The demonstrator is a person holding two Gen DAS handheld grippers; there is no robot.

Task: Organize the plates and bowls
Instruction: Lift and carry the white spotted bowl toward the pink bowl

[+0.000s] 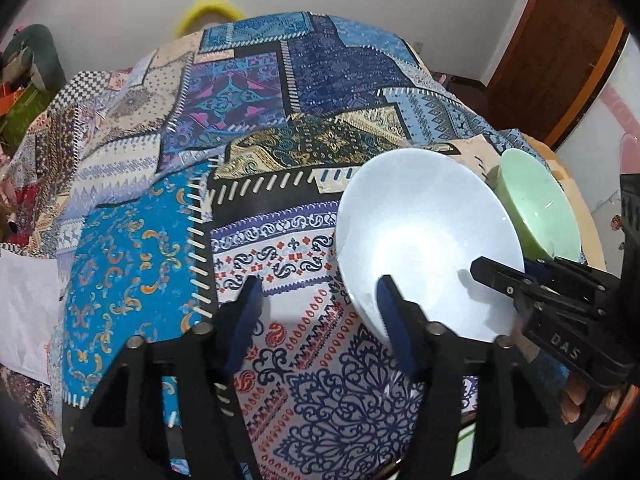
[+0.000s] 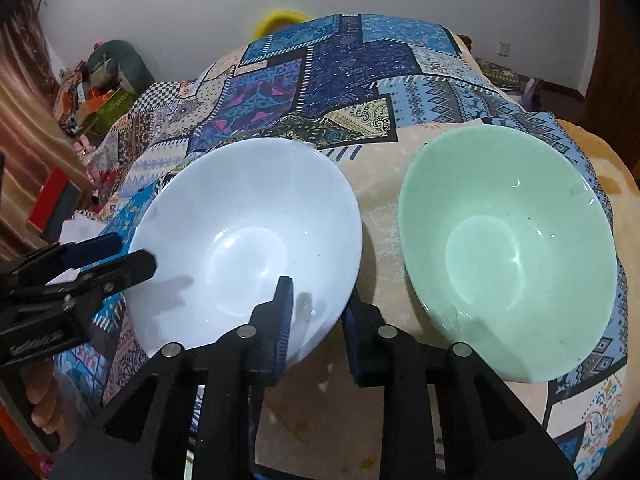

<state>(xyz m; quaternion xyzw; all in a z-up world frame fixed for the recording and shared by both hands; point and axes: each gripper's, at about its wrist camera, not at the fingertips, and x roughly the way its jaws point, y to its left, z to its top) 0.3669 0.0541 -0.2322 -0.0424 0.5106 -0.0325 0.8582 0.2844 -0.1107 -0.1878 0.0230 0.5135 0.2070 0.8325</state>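
A white bowl (image 2: 244,240) sits on the patterned cloth, with a pale green bowl (image 2: 508,248) just to its right. My right gripper (image 2: 318,312) is shut on the white bowl's near rim, one finger inside and one outside. In the left wrist view the white bowl (image 1: 428,240) fills the right half, and the right gripper (image 1: 504,270) clamps its right edge. My left gripper (image 1: 320,308) straddles the bowl's left rim. Its right finger is inside the bowl, its left finger stands off over the cloth, and the pads are not pressing. The green bowl (image 1: 540,208) shows behind the white one.
A patchwork cloth (image 1: 240,160) covers the whole surface and drops away at the far and left edges. A yellow object (image 2: 280,20) peeks over the far edge. Boxes and clutter (image 2: 92,96) lie at the left, a wooden door (image 1: 560,60) at the right.
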